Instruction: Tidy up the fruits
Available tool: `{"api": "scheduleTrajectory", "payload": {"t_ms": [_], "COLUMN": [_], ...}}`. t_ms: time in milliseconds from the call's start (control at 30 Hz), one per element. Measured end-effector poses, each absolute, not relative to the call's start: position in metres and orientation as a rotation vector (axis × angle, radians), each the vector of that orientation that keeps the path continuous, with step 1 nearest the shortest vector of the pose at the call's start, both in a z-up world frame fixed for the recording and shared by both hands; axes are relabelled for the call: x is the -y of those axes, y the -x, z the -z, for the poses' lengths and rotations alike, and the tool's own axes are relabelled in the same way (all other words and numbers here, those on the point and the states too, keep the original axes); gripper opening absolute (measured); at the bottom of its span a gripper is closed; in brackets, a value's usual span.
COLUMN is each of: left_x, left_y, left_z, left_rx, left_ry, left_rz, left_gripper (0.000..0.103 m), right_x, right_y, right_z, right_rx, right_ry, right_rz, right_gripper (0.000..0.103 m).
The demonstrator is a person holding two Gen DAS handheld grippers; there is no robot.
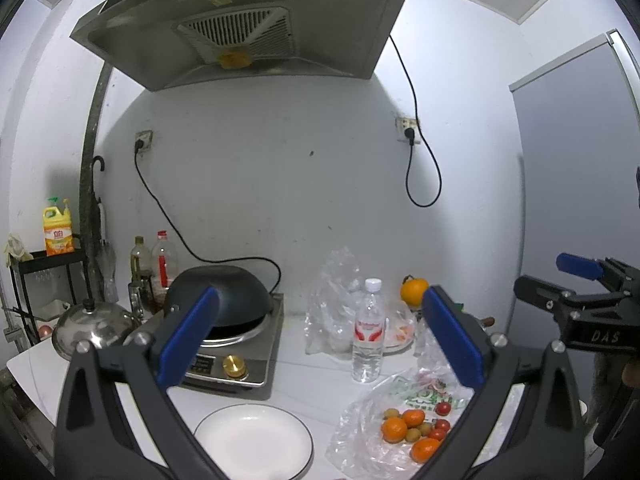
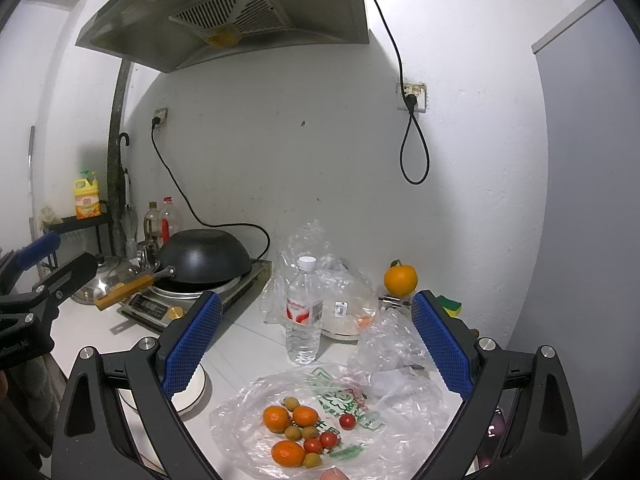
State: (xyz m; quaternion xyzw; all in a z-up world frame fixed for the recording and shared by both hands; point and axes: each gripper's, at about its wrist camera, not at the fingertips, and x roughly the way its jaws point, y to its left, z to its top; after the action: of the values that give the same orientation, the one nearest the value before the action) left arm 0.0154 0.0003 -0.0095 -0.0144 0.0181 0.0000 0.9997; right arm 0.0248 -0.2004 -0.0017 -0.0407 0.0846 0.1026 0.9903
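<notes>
Your left hand-held gripper hangs above the counter with its blue pads wide apart and nothing between them. Below it sits an empty white plate, just in front of the stove that carries an upturned black wok.

Your right hand-held gripper is likewise spread, its pads gripping nothing. It looks down on the fruit, which lies in a loose heap on a flattened plastic bag to the right of the plate: three mandarins, a few red cherry tomatoes and several small tan fruits, most of them touching. The bag's edge lies near the plate; you cannot tell whether they touch.

A water bottle stands upright behind the bag, with crumpled clear plastic around and behind it. A single orange sits farther back, near the wall, well apart from the heap. A steel lid rests left of the stove.
</notes>
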Motion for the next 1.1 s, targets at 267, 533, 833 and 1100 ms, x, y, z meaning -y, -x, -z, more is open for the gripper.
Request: {"api": "scheduleTrajectory", "payload": {"t_ms": [267, 533, 833, 1100], "left_x": [0.004, 0.021, 0.055, 0.088], "left_y": [-0.021, -0.041, -0.076, -0.107], "left_z": [0.009, 0.02, 0.05, 0.088], "left_rx": [-0.05, -0.088, -0.198, -0.327], "left_ry": [0.018, -0.013, -0.095, -0.158], "left_rz": [0.01, 0.034, 0.049, 0.058], "left_gripper": [0.102, 0.102, 0.102, 0.093], "right_x": [0.201, 0.213, 0.242, 0.275], "right_y": [-0.029, -0.041, -0.068, -0.095], "right_z": [0.003, 0.013, 0.044, 0.084], "right_rx": [-0.182, -0.216, -0.29, -0.406], "right_ry": [0.081, 0.075, 0.069, 0.061], "right_rz": [-0.209, -0.21, -0.193, -0.198], "right_gripper": [0.097, 0.097, 0.097, 0.074]}}
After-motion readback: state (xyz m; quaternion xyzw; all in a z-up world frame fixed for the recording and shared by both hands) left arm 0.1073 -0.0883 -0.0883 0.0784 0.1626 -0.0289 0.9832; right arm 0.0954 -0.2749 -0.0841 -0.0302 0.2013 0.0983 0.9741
